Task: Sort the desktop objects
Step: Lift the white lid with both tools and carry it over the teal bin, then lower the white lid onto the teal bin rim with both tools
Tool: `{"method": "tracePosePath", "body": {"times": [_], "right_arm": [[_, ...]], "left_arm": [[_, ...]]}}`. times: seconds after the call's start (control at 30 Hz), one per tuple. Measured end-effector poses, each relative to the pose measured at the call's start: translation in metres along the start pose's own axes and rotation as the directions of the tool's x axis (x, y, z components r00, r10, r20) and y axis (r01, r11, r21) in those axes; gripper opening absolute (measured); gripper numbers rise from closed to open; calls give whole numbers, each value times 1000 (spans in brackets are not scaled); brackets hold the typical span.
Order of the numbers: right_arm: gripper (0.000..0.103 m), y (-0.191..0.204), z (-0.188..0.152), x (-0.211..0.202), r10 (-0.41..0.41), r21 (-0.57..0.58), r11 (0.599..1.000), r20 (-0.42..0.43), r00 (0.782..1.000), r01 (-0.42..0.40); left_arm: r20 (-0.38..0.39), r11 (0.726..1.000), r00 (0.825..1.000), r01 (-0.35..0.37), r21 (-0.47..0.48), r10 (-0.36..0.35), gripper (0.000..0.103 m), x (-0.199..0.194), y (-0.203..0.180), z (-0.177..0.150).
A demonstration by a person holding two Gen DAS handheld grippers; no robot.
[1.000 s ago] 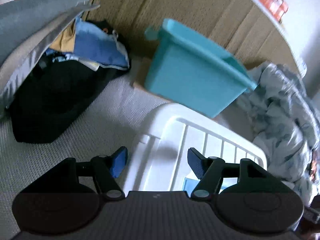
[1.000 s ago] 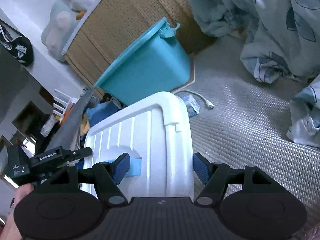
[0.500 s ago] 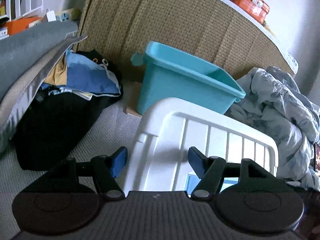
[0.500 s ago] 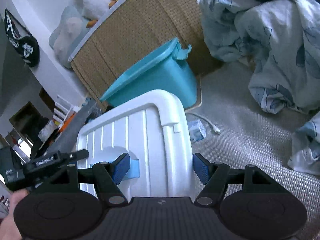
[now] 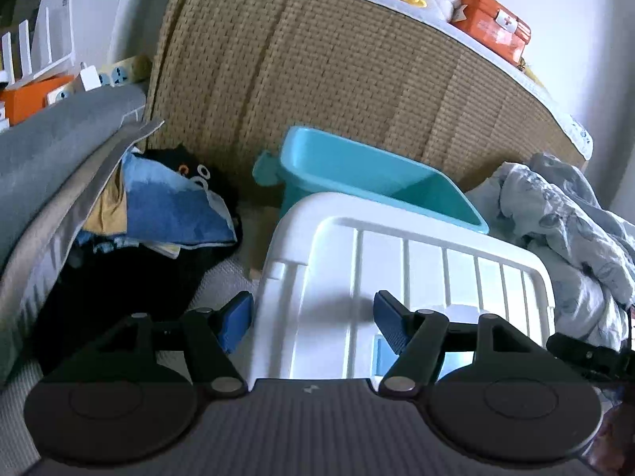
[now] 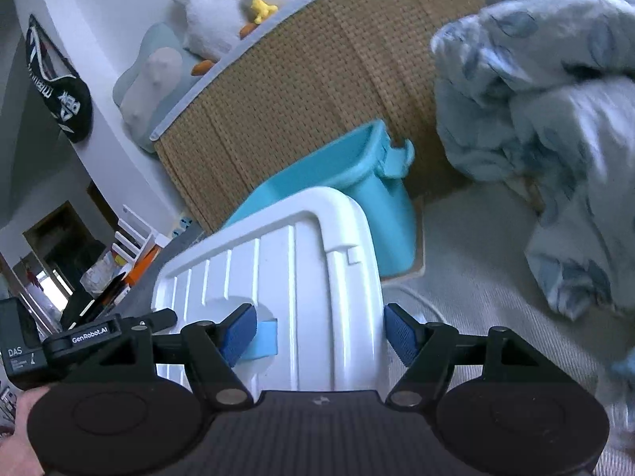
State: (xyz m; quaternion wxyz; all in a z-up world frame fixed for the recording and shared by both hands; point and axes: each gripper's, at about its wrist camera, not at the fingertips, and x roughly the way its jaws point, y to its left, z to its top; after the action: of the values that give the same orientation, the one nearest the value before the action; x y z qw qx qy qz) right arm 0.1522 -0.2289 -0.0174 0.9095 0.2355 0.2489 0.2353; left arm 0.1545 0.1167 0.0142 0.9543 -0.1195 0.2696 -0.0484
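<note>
Both grippers carry one white ribbed lid (image 5: 416,261) between them. My left gripper (image 5: 313,319) is shut on its left end, one pad on the outer edge and the other in a recess with a light-blue tab. My right gripper (image 6: 319,333) is shut on the right end of the lid (image 6: 278,261) in the same way. Behind the lid, an open teal bin (image 5: 369,182) stands against a woven headboard (image 5: 317,79); the bin (image 6: 337,182) shows tilted in the right wrist view. The lid hides the bin's front.
A pile of folded clothes (image 5: 166,206) and a grey cushion (image 5: 51,150) lie left. A crumpled blue-patterned duvet (image 6: 555,119) fills the right. A white cable (image 6: 412,293) lies on the mat. Plush toys (image 6: 206,12) and an orange first-aid case (image 5: 492,23) sit on the headboard.
Both grippers and the lid have tilted upward together; the teal bin has dropped lower in view behind the lid, and the headboard top has come into sight. The grips are unchanged.
</note>
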Motion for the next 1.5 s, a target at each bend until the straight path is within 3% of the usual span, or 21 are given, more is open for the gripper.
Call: {"method": "tracePosePath", "body": {"times": [0.6,1.03,1.23,1.5], "right_arm": [[75,13,108,72,-68,-133,989,26,997,71],[76,3,136,135,-159,-210,967,-54,986,145],[76,3,142,157,-199,-257,951,-78,977,173],[76,-2,153,179,-224,-238,952,-107,969,194]], "left_arm": [[15,999,1000,7,40,-8,70,77,-17,110],[-68,999,998,-11,52,14,70,150,-10,145],[-94,998,995,-23,54,28,70,172,-8,148],[-114,999,993,-22,40,27,70,192,-1,154]]}}
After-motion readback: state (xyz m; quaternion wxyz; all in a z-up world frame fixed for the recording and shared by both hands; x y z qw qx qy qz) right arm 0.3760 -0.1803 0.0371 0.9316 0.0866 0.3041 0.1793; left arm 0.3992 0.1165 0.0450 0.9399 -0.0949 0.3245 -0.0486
